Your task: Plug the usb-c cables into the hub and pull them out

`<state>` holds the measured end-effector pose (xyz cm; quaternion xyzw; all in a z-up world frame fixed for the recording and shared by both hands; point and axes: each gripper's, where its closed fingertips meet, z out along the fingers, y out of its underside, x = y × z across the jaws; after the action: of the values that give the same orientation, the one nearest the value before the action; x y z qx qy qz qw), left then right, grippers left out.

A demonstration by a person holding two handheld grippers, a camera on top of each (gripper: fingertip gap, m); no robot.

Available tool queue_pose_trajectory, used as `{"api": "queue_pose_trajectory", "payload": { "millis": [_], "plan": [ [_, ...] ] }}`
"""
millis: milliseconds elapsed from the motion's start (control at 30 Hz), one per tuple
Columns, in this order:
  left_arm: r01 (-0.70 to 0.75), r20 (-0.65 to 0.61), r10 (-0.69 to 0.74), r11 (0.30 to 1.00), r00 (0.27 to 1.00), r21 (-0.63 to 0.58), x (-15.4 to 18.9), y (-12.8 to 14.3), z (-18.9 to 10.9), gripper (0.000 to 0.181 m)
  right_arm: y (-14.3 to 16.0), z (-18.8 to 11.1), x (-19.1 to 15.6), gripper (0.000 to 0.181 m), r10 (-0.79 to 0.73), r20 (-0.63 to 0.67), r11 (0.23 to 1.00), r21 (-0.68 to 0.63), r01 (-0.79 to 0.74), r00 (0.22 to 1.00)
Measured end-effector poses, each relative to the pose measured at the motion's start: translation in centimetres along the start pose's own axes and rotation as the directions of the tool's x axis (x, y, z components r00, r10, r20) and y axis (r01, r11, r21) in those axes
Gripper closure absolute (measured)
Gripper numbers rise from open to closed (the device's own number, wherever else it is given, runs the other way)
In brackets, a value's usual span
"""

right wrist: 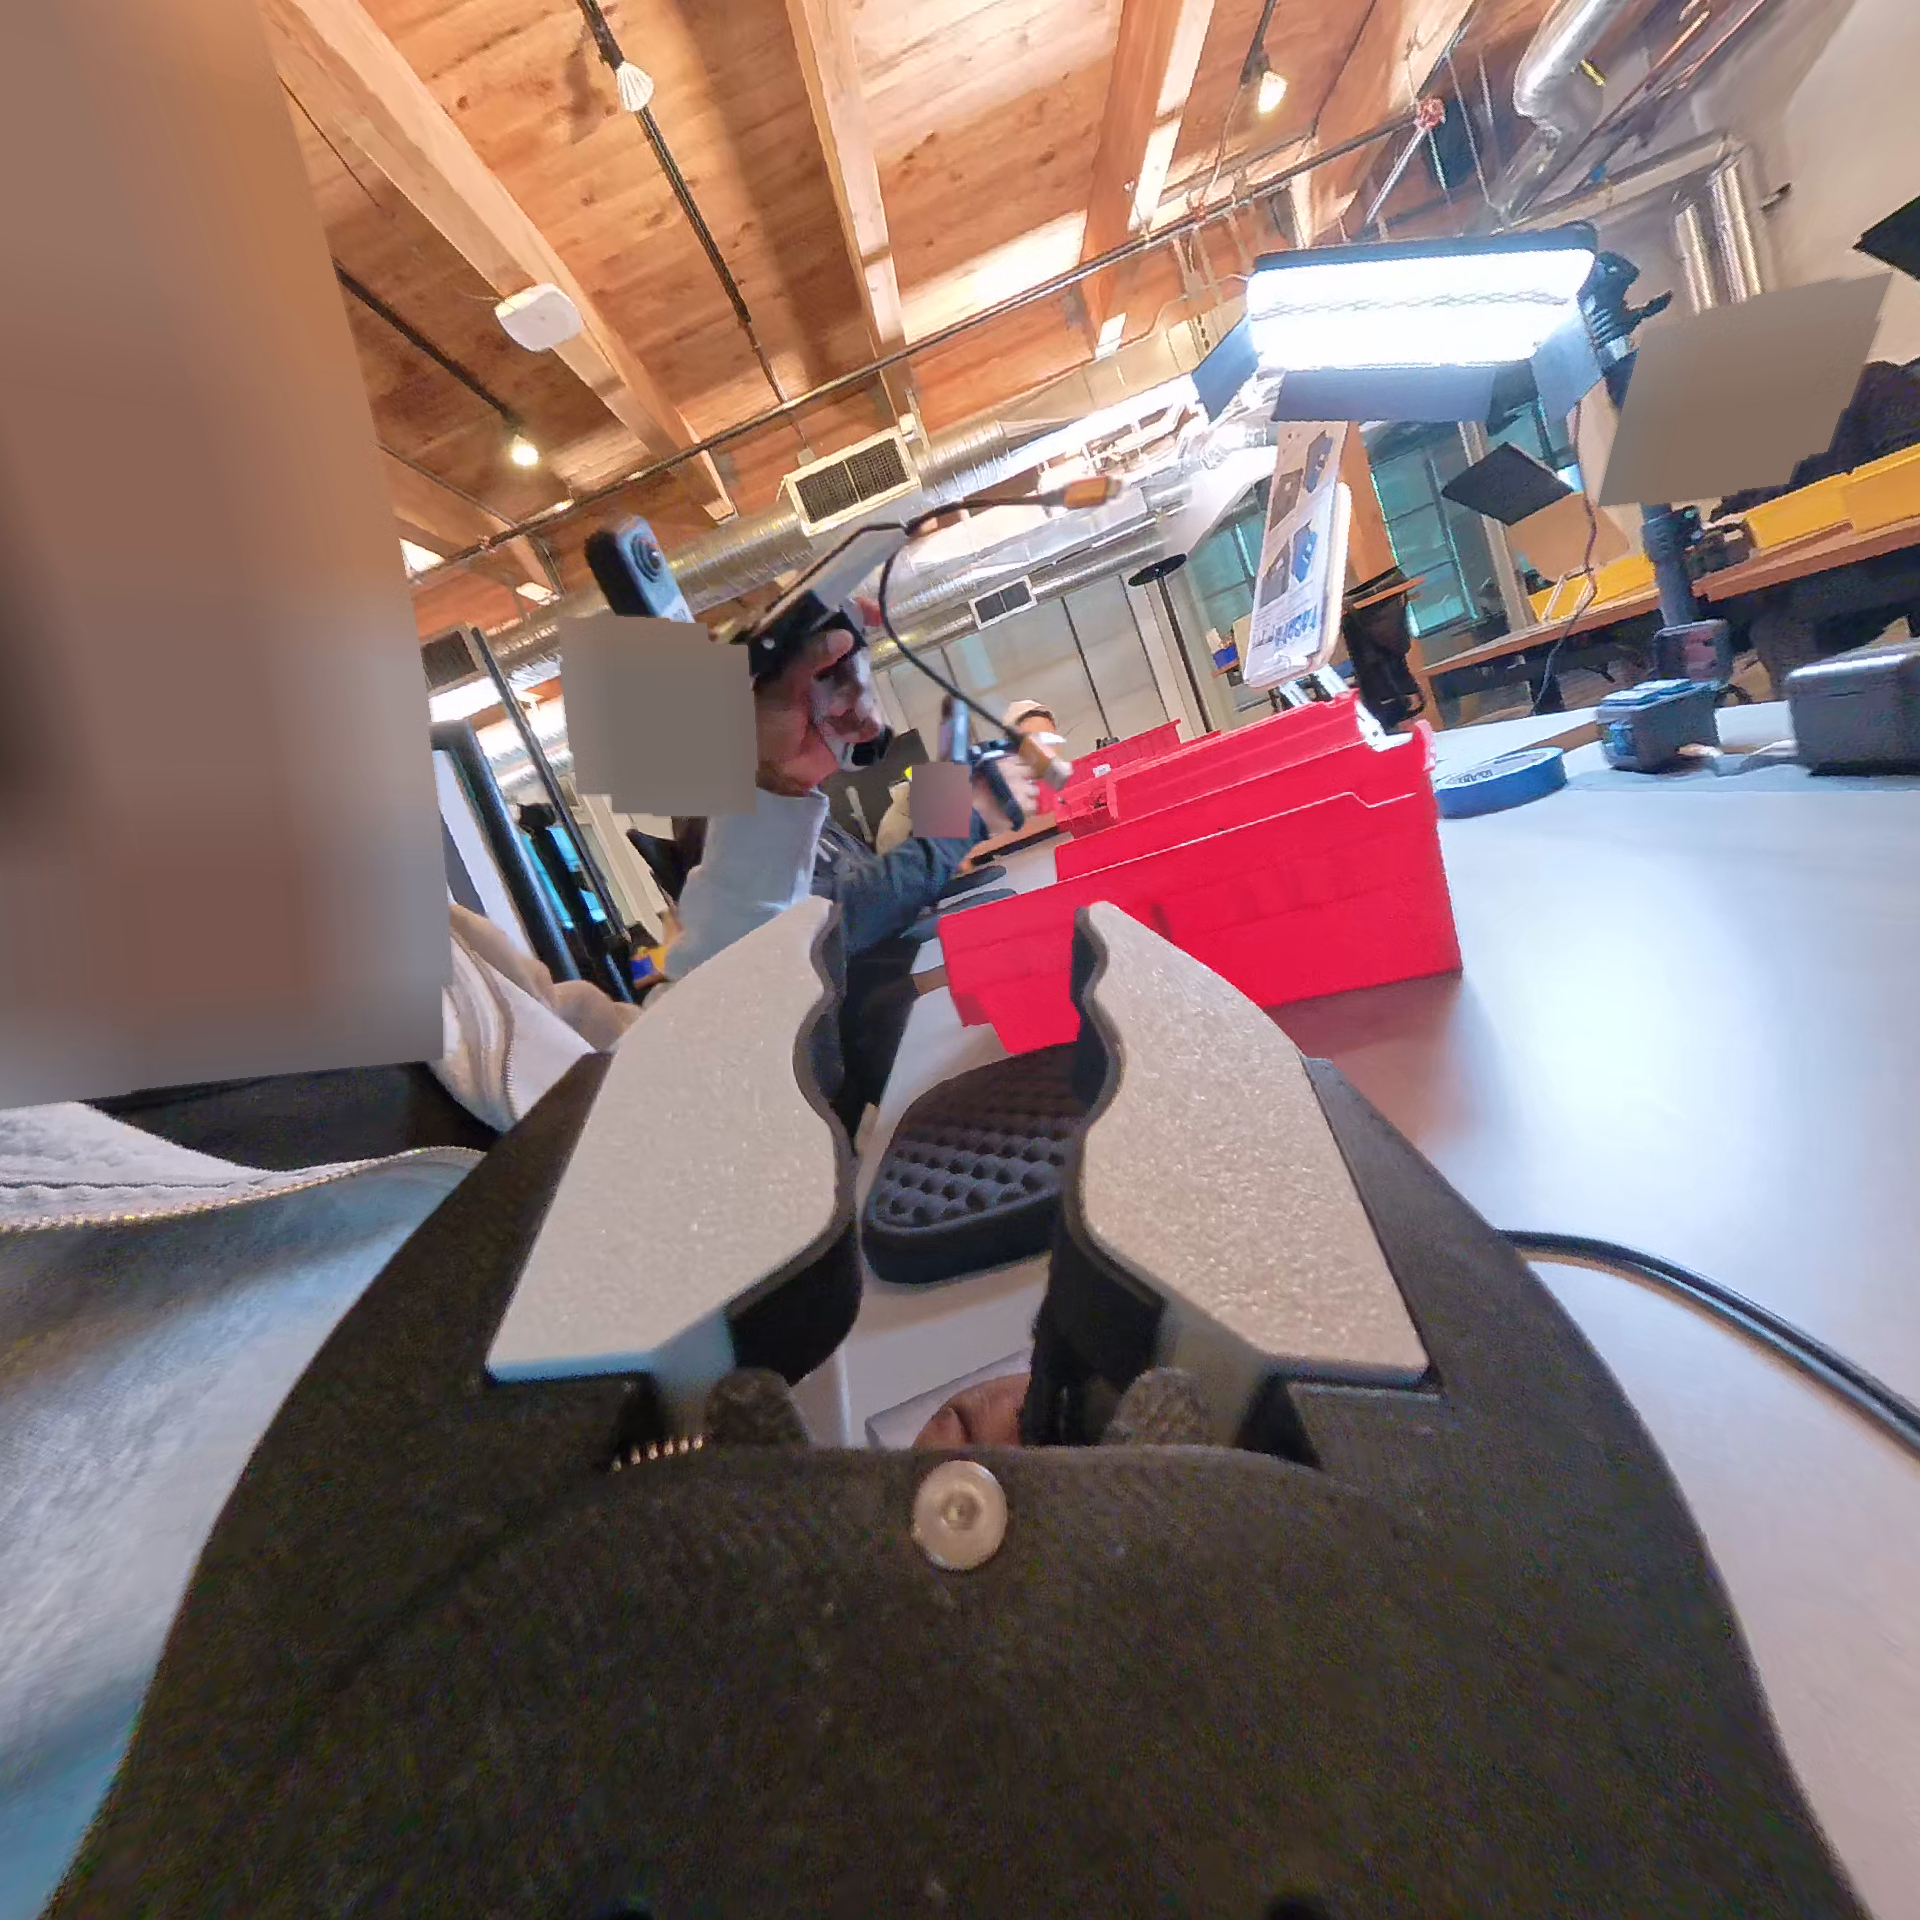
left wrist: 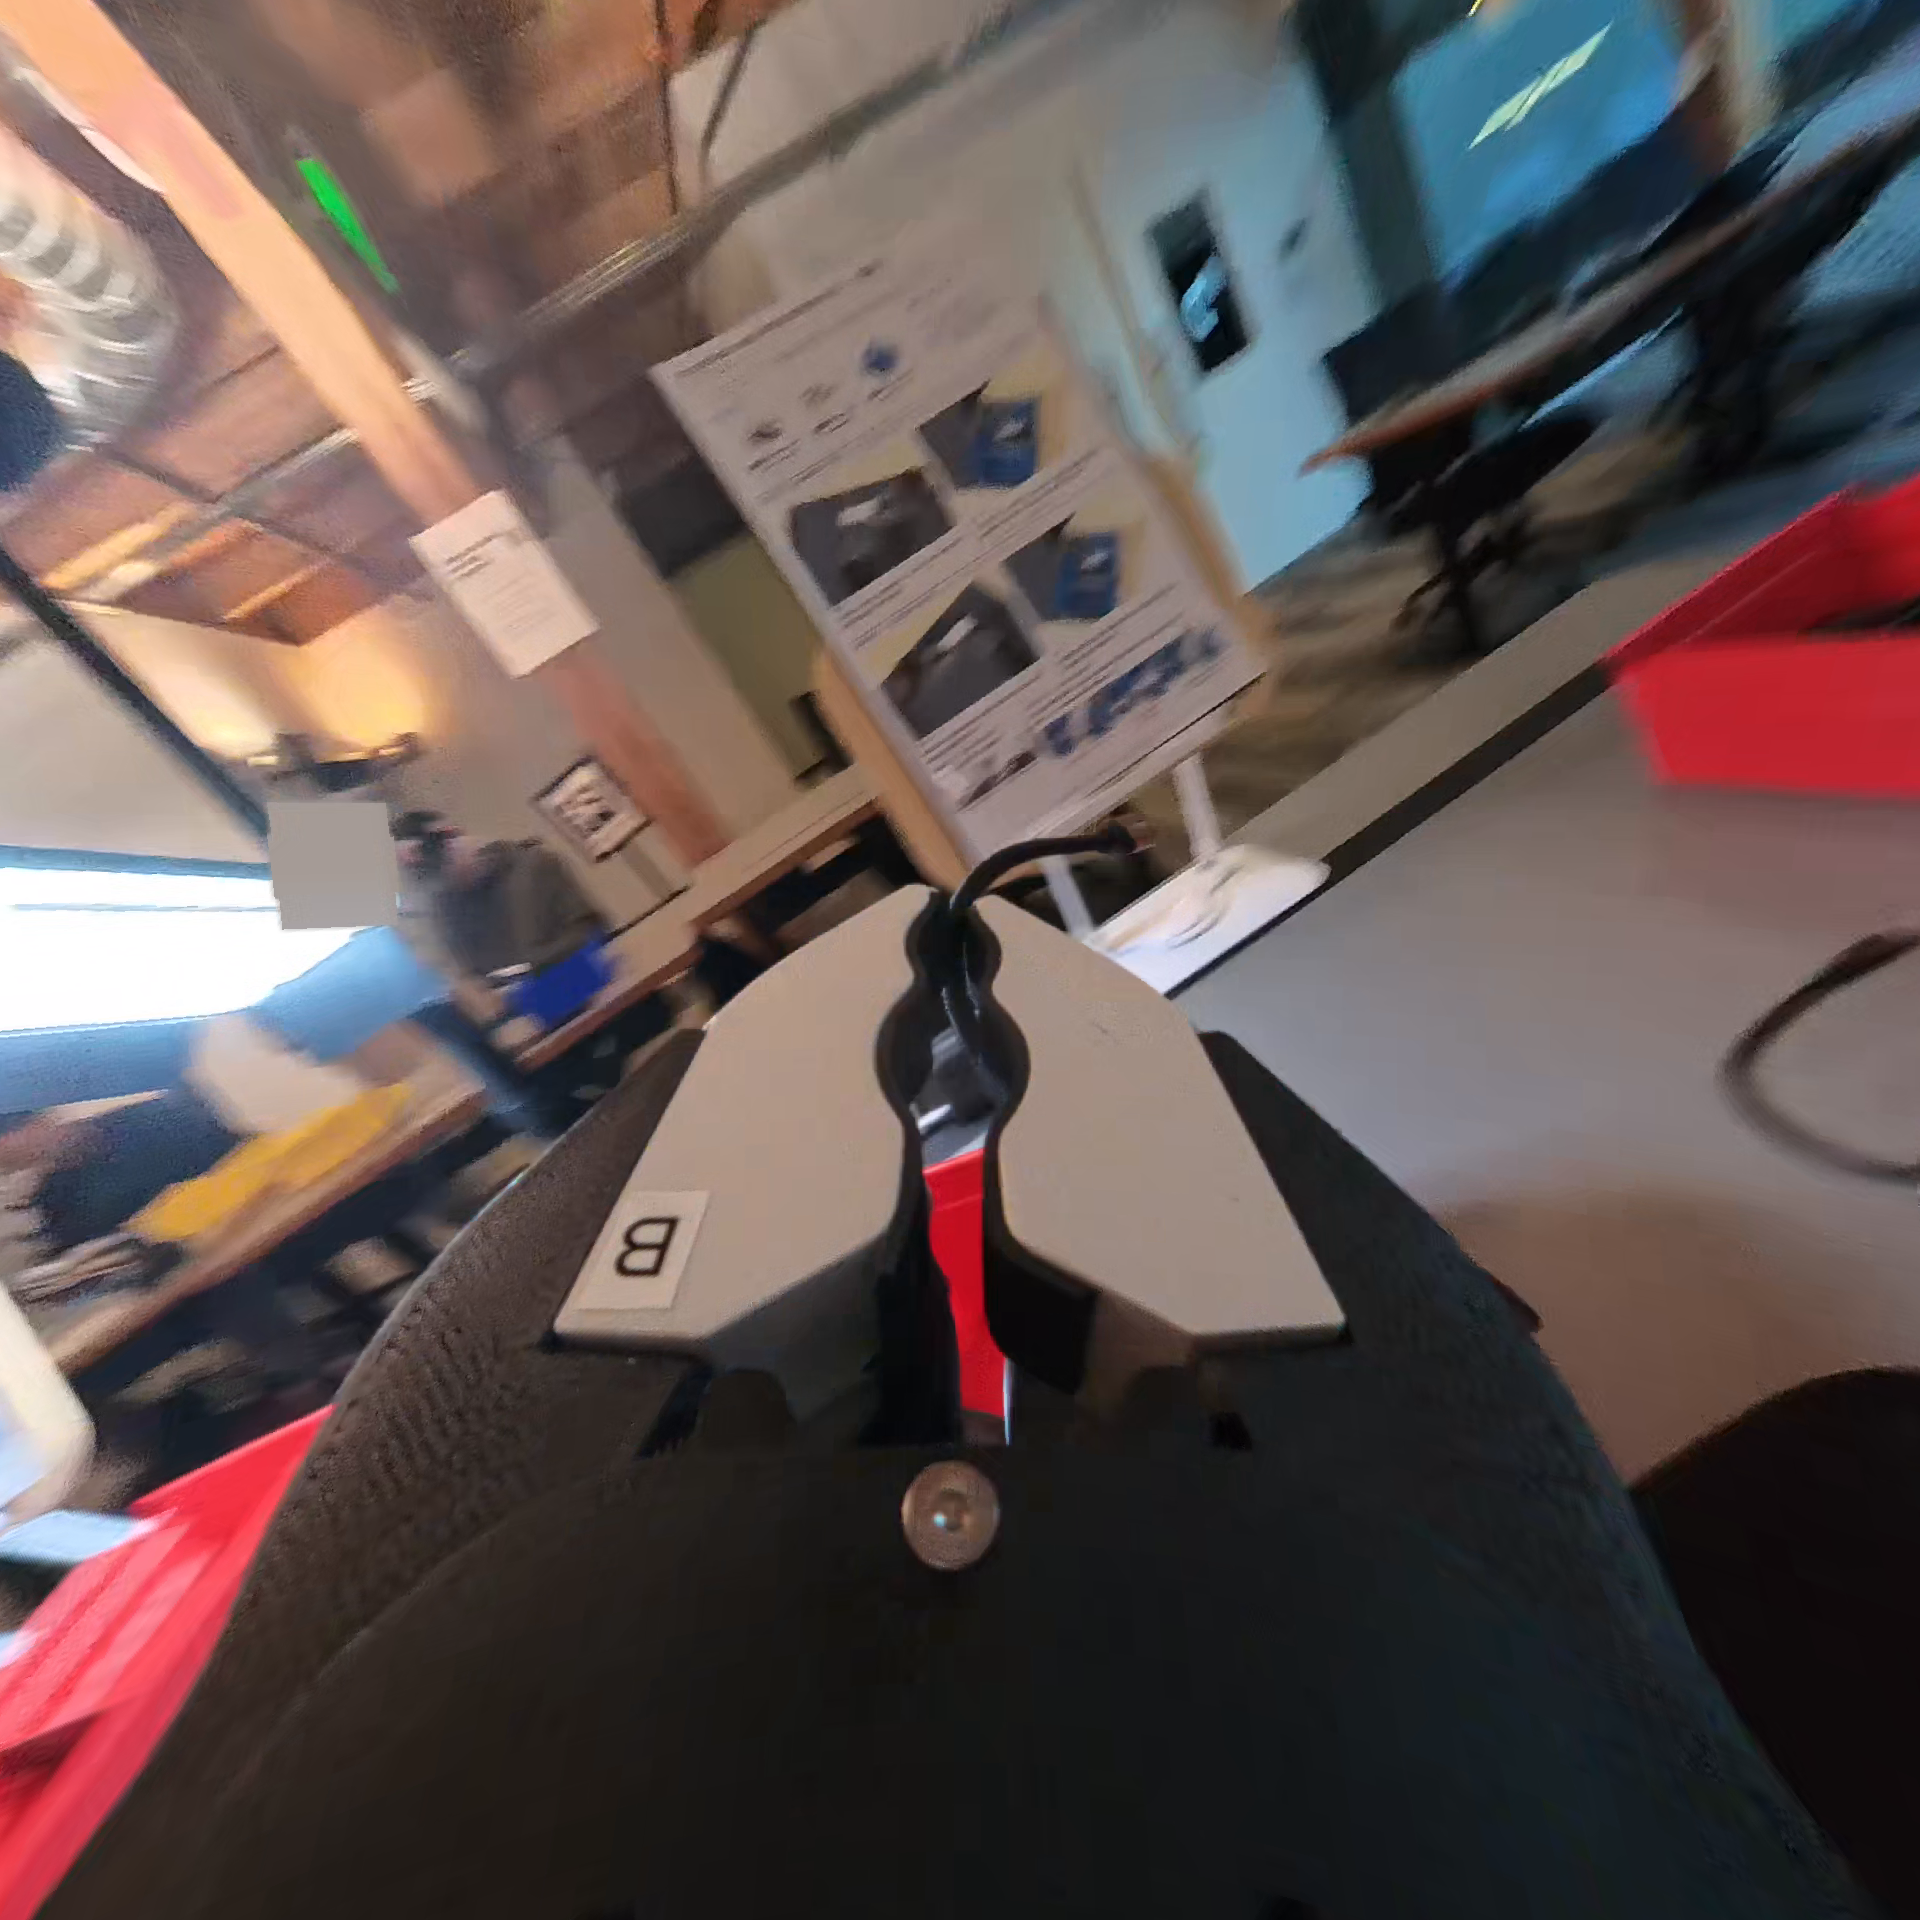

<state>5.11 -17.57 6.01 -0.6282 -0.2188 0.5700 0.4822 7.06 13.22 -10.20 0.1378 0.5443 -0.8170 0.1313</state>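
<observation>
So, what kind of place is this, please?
Probably a shared workshop or lab in a converted industrial building: an exposed timber ceiling with bare ducts, long work tables carrying red plastic bins, and an instruction poster on a stand.

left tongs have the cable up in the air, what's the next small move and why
Probably lower the left tongs toward the table. They are shut on the black cable, whose end juts out past the tips, and the blurred view points across the room, with no hub in sight. The right tongs are open and empty, free to steady the hub once it shows.
</observation>
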Motion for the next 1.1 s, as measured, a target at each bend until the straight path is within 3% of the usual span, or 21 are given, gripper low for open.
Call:
{"api": "queue_pose_trajectory", "payload": {
  "millis": [100, 167, 233, 433, 633, 700, 800, 900, 1100],
  "plan": [
    [0.199, -0.165, -0.182, 0.976, 0.969, 0.093, 5.0, -0.9, 0.7, 0.179, -0.4, 0.2, 0.4, 0.136, -0.187, -0.091, 0.982, -0.004, 0.187, 0.978],
    [0.319, -0.299, -0.277, 0.942, 0.913, 0.101, 8.8, -0.9, 1.3, 0.179, -1.6, -0.2, 1.1, 0.136, -0.452, -0.262, 0.886, -0.021, 0.463, 0.853],
    [0.414, -0.414, -0.349, 0.907, 0.841, 0.076, 12.6, -0.6, 1.8, 0.179, -1.8, -0.2, 0.7, 0.137, -0.629, -0.314, 0.767, -0.097, 0.635, 0.711],
    [0.587, -0.608, -0.489, 0.808, 0.625, -0.047, 19.5, 0.5, 2.5, 0.179, 0.0, 1.5, -0.8, 0.137, -0.724, -0.229, 0.687, -0.151, 0.71, 0.651],
    [0.661, -0.663, -0.554, 0.741, 0.504, -0.118, 21.3, 0.7, 2.3, 0.181, 2.2, 3.0, -0.6, 0.142, -0.831, -0.157, 0.555, -0.27, 0.787, 0.533],
    [0.66, -0.648, -0.577, 0.736, 0.497, -0.148, 21.4, 1.5, 2.6, 0.181, 3.0, 3.1, 0.1, 0.145, -0.847, -0.143, 0.529, -0.325, 0.784, 0.513],
    [0.57, -0.61, -0.567, 0.792, 0.553, -0.22, 22.4, 4.2, 2.9, 0.181, 3.7, 3.1, 0.5, 0.147, -0.848, -0.117, 0.522, -0.356, 0.775, 0.517],
    [0.471, -0.589, -0.539, 0.835, 0.602, -0.283, 23.6, 6.3, 2.9, 0.178, 3.3, 2.9, 0.9, 0.147, -0.818, -0.146, 0.569, -0.349, 0.745, 0.556],
    [0.273, -0.618, -0.446, 0.893, 0.648, -0.358, 27.5, 9.0, 2.9, 0.15, 2.2, 2.2, 1.4, 0.15, -0.716, -0.191, 0.695, -0.288, 0.659, 0.671]
  ]
}}
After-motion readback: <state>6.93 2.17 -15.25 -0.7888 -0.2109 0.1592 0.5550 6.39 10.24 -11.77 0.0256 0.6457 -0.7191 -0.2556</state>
